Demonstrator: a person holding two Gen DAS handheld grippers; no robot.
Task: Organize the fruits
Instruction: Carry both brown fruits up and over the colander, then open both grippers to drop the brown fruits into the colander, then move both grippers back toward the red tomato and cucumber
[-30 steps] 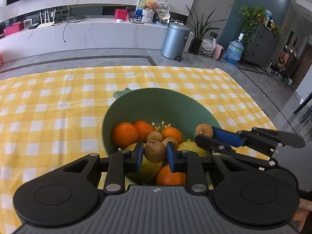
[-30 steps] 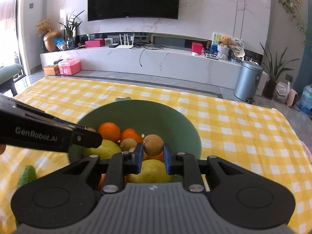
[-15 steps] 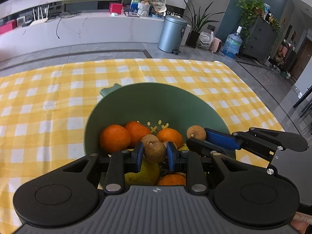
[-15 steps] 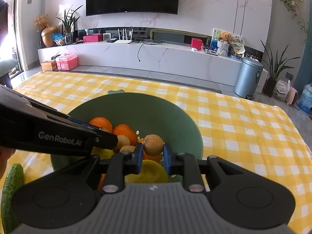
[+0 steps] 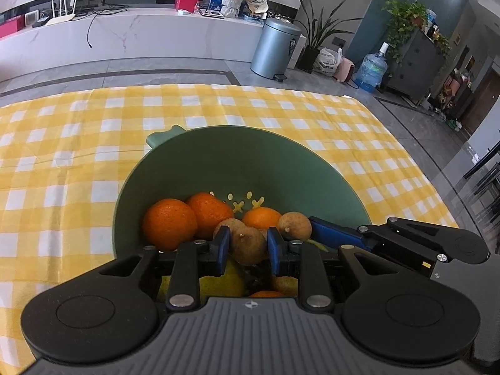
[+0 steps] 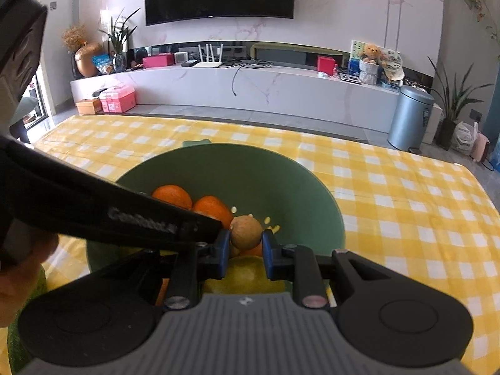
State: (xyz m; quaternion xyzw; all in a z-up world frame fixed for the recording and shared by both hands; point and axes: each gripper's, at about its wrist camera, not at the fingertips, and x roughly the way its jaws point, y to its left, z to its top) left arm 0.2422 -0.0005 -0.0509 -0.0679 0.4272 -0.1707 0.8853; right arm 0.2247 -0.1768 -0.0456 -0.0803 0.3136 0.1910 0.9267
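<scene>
Since a second ago both of your tools have sunk toward the green bowl (image 5: 237, 168), so its rim now fills more of each view and the fruit pile sits closer under the fingers. Your left tool (image 5: 248, 245) is clamped on a brown longan (image 5: 249, 245), its blue pads pressing the fruit from both sides, just above the pile. Your right tool (image 6: 244, 239) grips a second brown longan (image 6: 246, 232) the same way, and in the left wrist view it reaches in from the right with that fruit (image 5: 294, 226) at its tip, near the other held longan. Inside the bowl you have three oranges (image 5: 170, 223) toward the left and back, another loose longan beside the left pad, and a yellow-green fruit (image 5: 223, 282) low in front, partly hidden by the tool body. The bowl stands on the yellow checked cloth (image 5: 62, 162) covering the bench. At the left edge of the right wrist view, something green (image 6: 40, 281) lies on the cloth beside the bowl, too blurred to tell.
</scene>
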